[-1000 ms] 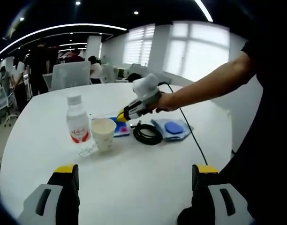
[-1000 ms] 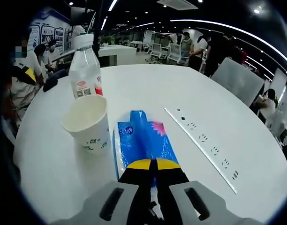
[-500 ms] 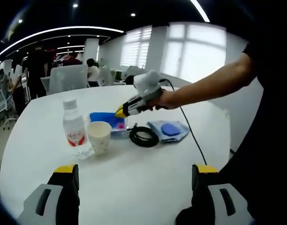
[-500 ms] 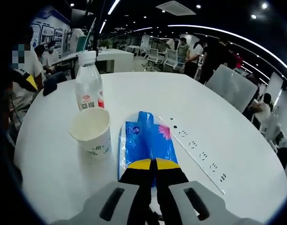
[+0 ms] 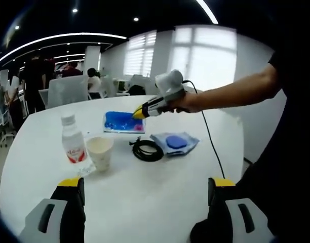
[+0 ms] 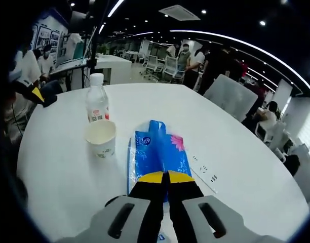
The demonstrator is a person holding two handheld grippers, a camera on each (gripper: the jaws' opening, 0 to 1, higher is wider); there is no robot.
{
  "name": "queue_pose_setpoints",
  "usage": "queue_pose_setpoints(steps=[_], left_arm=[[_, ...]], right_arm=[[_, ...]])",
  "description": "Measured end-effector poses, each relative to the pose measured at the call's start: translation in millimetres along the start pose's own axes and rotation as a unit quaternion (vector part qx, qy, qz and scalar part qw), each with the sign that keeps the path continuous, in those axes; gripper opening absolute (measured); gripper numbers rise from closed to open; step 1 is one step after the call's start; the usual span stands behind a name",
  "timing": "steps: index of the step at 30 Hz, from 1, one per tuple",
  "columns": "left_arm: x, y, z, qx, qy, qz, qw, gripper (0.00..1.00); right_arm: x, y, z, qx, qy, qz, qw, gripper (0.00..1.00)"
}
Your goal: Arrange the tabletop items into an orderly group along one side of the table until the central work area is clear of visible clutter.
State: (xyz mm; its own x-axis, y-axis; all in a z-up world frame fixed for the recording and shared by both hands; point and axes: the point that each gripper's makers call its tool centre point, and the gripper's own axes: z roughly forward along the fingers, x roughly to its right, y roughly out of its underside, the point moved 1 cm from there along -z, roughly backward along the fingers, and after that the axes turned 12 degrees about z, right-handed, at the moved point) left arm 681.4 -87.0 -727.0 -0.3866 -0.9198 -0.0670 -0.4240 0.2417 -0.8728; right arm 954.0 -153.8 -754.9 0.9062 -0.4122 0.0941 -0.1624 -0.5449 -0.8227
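the person's two hand tools and dark shirt

the left gripper point(image 5: 145, 195) has two grey plastic jaws with black sides and yellow tips. the right gripper point(image 6: 165, 178) has the same grey jaws, black inside, with yellow tips. it has a white round top and a thin black cable point(image 5: 209, 137). the person wears a black short sleeve point(image 5: 285, 48).

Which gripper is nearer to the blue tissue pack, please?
Right. The right gripper is shut on the tissue pack; the left gripper hangs open, well back across the table.

Right gripper point(image 6: 165, 177) clamped tight, bare forearm point(image 5: 231, 94) reaching in from three o'clock; left gripper point(image 5: 144, 190) low, jaws spread wide.
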Motion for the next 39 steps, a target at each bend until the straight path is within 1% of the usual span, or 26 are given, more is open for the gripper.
queue_pose_setpoints(steps=[2,4,5,6,11,13,14,20,21,22,23,25,27,28,30,32,34,36,37,39], left_arm=[[3.3,-2.9,0.6,0.002,0.005,0.007,1.0000,1.00],[5.1,-4.3,1.2,0.002,0.007,0.009,0.9999,1.00],[7.5,-5.9,2.1,0.004,0.009,0.011,0.9999,1.00],[8.7,-6.7,2.5,0.005,0.011,0.012,0.9999,1.00],[17.8,-9.8,6.0,0.008,0.017,0.015,0.9997,1.00],[20.7,-11.2,6.6,0.010,0.019,0.016,0.9996,1.00],[22.3,-11.8,7.1,0.011,0.019,0.016,0.9996,1.00],[30.1,-12.9,7.7,0.012,0.022,0.018,0.9995,1.00],[31.2,-12.8,7.8,0.012,0.022,0.019,0.9995,1.00],[33.1,-12.4,8.0,0.011,0.023,0.019,0.9995,1.00],[34.8,-12.2,8.1,0.011,0.025,0.019,0.9994,1.00],[39.8,-11.7,8.6,0.011,0.029,0.022,0.9993,1.00],[43.0,-11.4,9.6,0.010,0.032,0.022,0.9992,1.00],[45.6,-11.5,10.2,0.011,0.033,0.024,0.9991,1.00],[48.7,-11.9,10.9,0.012,0.036,0.024,0.9990,1.00],[52.7,-12.9,11.8,0.012,0.039,0.026,0.9988,1.00],[55.3,-13.8,11.8,0.013,0.040,0.027,0.9988,1.00],[56.8,-13.9,11.8,0.014,0.041,0.026,0.9987,1.00],[57.8,-13.9,11.8,0.014,0.040,0.025,0.9988,1.00],[59.6,-13.2,10.9,0.014,0.039,0.024,0.9988,1.00]], right_arm=[[8.9,5.5,-15.7,-0.001,0.016,0.004,0.9999,0.00],[13.2,8.7,-22.9,0.001,0.022,0.013,0.9997,0.00],[20.1,14.2,-32.7,-0.002,0.034,0.014,0.9993,0.00],[22.7,17.0,-36.6,-0.003,0.039,0.018,0.9991,0.00],[36.4,33.6,-70.1,-0.004,0.062,0.039,0.9973,0.00],[43.0,41.9,-76.8,-0.006,0.071,0.053,0.9961,0.00],[43.3,46.2,-84.2,-0.006,0.074,0.055,0.9957,0.00],[52.5,70.7,-112.7,-0.014,0.096,0.069,0.9929,0.00],[52.5,72.0,-114.2,-0.014,0.096,0.070,0.9928,0.00],[54.4,78.4,-120.5,-0.017,0.100,0.075,0.9920,0.00],[54.8,80.0,-121.9,-0.018,0.101,0.075,0.9918,0.00],[54.7,88.6,-131.4,-0.025,0.108,0.076,0.9910,0.00],[55.9,95.3,-134.7,-0.026,0.111,0.078,0.9905,0.00],[56.5,98.6,-140.3,-0.029,0.113,0.081,0.9898,0.00],[56.9,105.4,-143.9,-0.034,0.117,0.082,0.9892,0.00],[60.4,119.0,-147.3,-0.051,0.127,0.082,0.9871,0.00],[60.4,125.5,-152.1,-0.056,0.130,0.090,0.9858,0.00],[61.3,136.1,-151.9,-0.068,0.136,0.096,0.9837,0.00],[62.4,144.6,-151.5,-0.077,0.141,0.101,0.9818,0.00],[62.6,152.9,-151.1,-0.082,0.149,0.107,0.9796,0.00]])
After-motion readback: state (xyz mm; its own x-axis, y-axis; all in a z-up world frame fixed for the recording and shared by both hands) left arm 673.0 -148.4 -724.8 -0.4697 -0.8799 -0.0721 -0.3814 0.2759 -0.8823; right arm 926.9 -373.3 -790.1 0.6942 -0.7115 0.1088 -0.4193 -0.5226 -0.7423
